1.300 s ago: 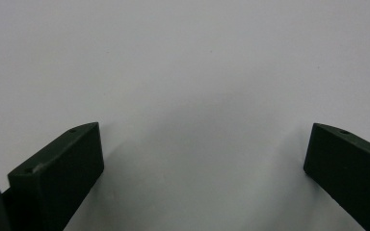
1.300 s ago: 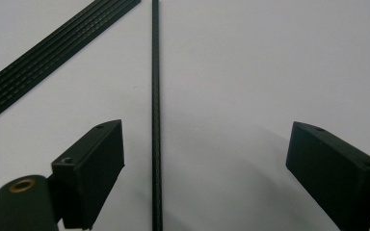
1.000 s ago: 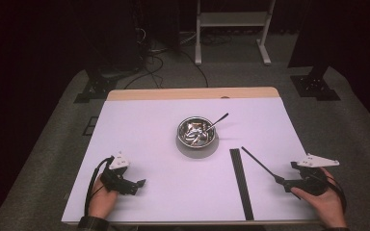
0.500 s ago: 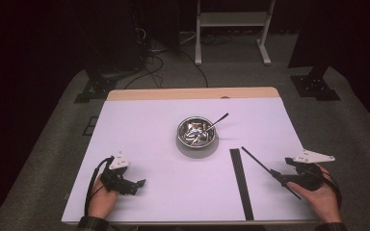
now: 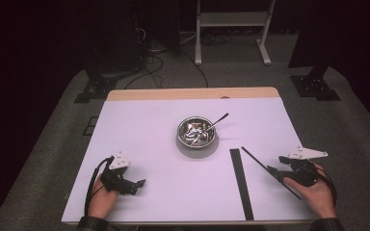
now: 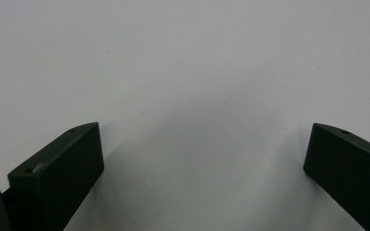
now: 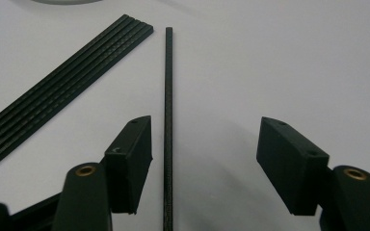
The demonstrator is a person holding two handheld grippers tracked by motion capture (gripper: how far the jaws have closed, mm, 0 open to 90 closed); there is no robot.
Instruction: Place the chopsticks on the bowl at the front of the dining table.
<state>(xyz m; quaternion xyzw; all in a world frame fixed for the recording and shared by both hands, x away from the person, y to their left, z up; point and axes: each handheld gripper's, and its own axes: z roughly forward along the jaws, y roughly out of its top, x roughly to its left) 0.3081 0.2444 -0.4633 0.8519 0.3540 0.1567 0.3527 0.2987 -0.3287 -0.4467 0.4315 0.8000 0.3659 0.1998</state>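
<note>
Closing just now, right claw [image 7: 204,166] straddles thin black rod [image 7: 168,120] — ungripped — left claw [image 6: 204,178] wide.

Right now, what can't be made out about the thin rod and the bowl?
- Thin black rod: near end cut off by the bottom edge of the right gripper view.
- Contents of the metal bowl: too small, glare, high view.
- Rod against the right gripper: contact too small, high view.

Left gripper [image 5: 134,183]: black body, grey three-cornered plate, looped black cable, frame lower left. Right gripper [image 7: 204,163]: black jaws, brass bushings. Plaid cuffs, bottom edge.
</note>
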